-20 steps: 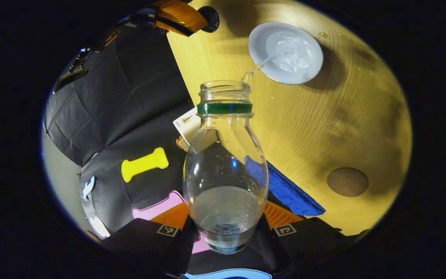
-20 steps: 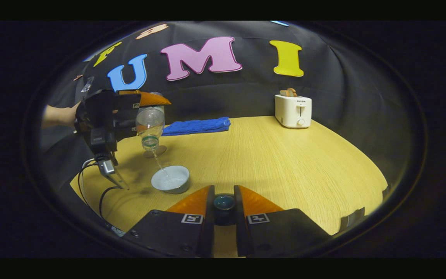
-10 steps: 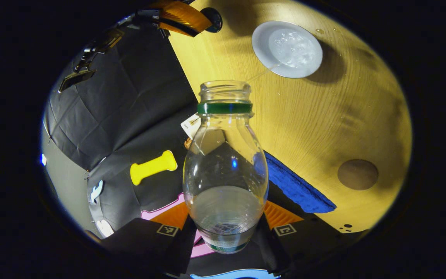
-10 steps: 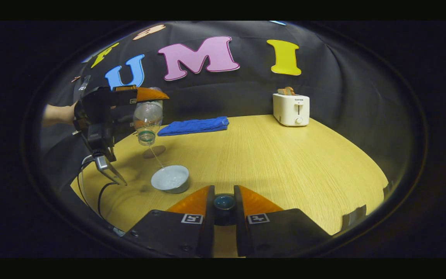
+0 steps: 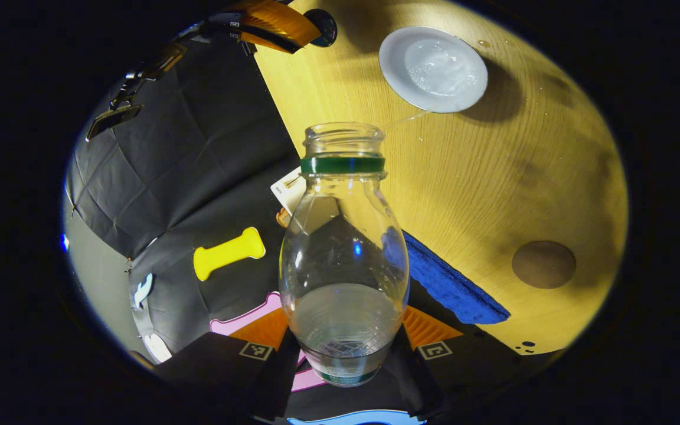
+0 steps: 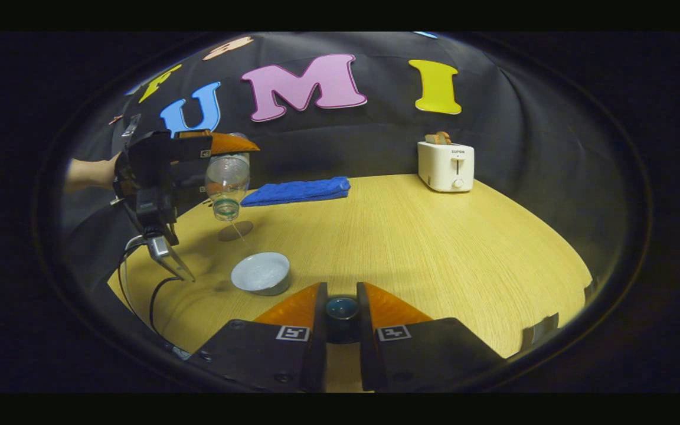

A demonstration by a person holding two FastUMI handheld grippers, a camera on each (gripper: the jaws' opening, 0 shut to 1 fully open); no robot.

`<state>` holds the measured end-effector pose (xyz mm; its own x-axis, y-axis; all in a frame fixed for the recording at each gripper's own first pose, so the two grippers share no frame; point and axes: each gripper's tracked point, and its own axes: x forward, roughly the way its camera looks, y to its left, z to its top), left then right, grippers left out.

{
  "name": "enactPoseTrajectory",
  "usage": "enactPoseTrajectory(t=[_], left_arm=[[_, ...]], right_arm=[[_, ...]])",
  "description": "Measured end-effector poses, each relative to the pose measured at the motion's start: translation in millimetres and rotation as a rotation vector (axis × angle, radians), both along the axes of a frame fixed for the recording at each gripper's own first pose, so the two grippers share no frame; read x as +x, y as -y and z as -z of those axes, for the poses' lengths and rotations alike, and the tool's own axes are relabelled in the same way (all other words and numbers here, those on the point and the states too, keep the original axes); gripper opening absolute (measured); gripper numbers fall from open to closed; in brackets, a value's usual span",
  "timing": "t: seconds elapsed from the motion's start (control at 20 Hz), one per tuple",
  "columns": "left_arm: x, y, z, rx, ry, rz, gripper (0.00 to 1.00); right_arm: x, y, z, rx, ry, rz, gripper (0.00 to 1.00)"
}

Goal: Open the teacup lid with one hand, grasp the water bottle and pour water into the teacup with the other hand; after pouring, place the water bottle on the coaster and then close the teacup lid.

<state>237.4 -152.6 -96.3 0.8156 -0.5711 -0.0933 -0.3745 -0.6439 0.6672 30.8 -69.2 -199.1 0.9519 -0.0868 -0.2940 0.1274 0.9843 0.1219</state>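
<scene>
Tilting mouth-down over the table, the water bottle is pinched at its base between both fingers of the left gripper, and a thin thread of water is seen trailing from its mouth toward the teacup's rim. In the right gripper view, the teacup lid is clamped by its knob between the fingers of the right gripper, low over the table. Just beyond, the open teacup is seen holding water. The round coaster lies farther off, apart from the cup. At the back edge, a folded blue towel and a white toaster are seen.
</scene>
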Motion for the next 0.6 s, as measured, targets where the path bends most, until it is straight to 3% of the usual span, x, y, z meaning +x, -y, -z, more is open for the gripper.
enactPoseTrajectory(t=[0.35,0.5,0.6], left_arm=[[1.6,-5.5,9.5,-0.069,-0.064,-0.039,0.75],[3.4,-17.5,14.5,-0.183,-0.156,-0.097,0.75],[4.1,-30.0,16.9,-0.287,-0.231,-0.164,0.74]], right_arm=[[5.6,-1.8,-4.3,-0.007,-0.002,-0.014,0.27],[9.0,-3.3,-12.6,-0.016,0.003,-0.026,0.22],[12.6,-4.9,-19.4,-0.027,0.009,-0.038,0.27]])
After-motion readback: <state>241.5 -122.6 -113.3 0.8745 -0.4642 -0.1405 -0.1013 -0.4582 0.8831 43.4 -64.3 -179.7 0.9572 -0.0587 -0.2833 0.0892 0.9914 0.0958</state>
